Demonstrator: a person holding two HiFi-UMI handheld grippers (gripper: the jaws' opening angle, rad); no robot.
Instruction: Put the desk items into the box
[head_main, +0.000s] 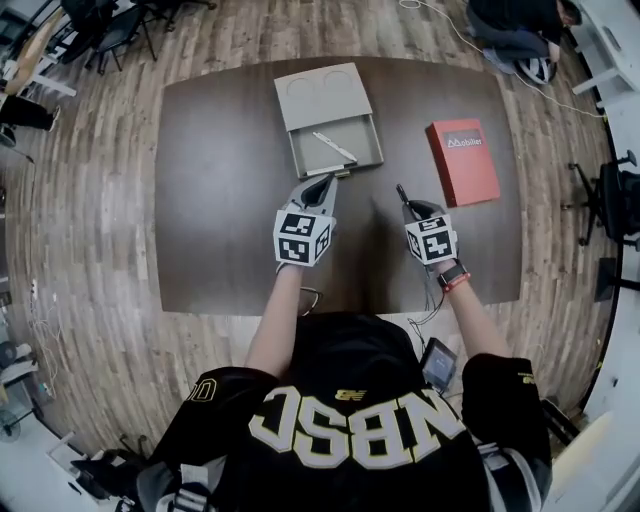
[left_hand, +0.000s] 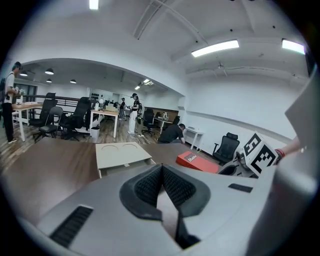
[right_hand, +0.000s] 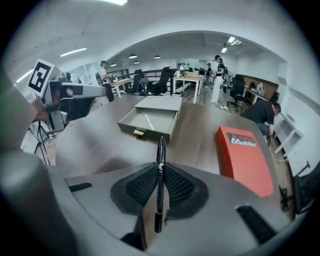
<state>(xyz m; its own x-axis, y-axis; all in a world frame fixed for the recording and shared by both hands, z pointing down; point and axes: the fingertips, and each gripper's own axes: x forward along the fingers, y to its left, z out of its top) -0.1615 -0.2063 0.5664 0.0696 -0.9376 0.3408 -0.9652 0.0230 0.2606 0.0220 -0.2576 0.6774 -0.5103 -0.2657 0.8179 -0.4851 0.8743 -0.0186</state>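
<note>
A grey box (head_main: 327, 115) with its drawer pulled open sits at the far middle of the dark table; a white pen (head_main: 334, 146) lies inside the drawer (right_hand: 150, 122). My right gripper (head_main: 403, 197) is shut on a black pen (right_hand: 160, 175), which sticks out past the jaws toward the box. My left gripper (head_main: 327, 185) hovers just in front of the drawer with its jaws pressed together and nothing between them (left_hand: 161, 172). A red book (head_main: 463, 160) lies flat to the right of the box.
The brown table (head_main: 220, 200) has bare surface left of the box. A small dark device (head_main: 438, 364) hangs at the person's waist. Office chairs and desks stand around the room; a person crouches beyond the table's far right corner.
</note>
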